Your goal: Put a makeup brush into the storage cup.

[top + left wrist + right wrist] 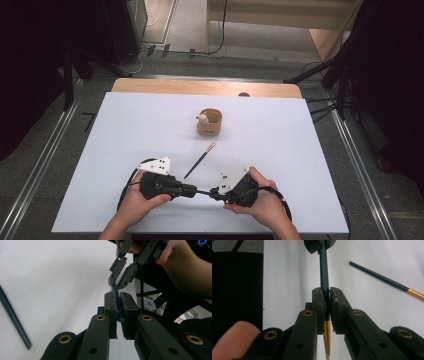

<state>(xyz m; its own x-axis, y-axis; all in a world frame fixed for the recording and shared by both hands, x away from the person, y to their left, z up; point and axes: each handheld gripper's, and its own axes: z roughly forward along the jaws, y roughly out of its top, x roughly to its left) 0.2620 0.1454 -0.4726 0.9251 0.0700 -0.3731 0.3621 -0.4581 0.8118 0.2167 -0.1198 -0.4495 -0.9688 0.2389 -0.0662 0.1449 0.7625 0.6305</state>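
One chopstick (204, 192) hangs between the two hands just above the tabletop (125, 130), the left gripper (192, 190) and right gripper (214, 193) each clenching their fingers on one end, while its mate (199, 160) lies loose, well short of the wooden cup (210, 123).

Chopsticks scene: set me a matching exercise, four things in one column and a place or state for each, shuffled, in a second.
Things:
1. held chopstick
2. loose chopstick
3. wooden cup
4. left gripper

Places or states:
A. standing upright farther up the table
B. lying flat on the white table between the cup and the hands
C. shut on the dark end of a chopstick
D. spanning both grippers, its gold end at the right gripper

Pairs: 1-D, 2-B, 3-A, 4-C
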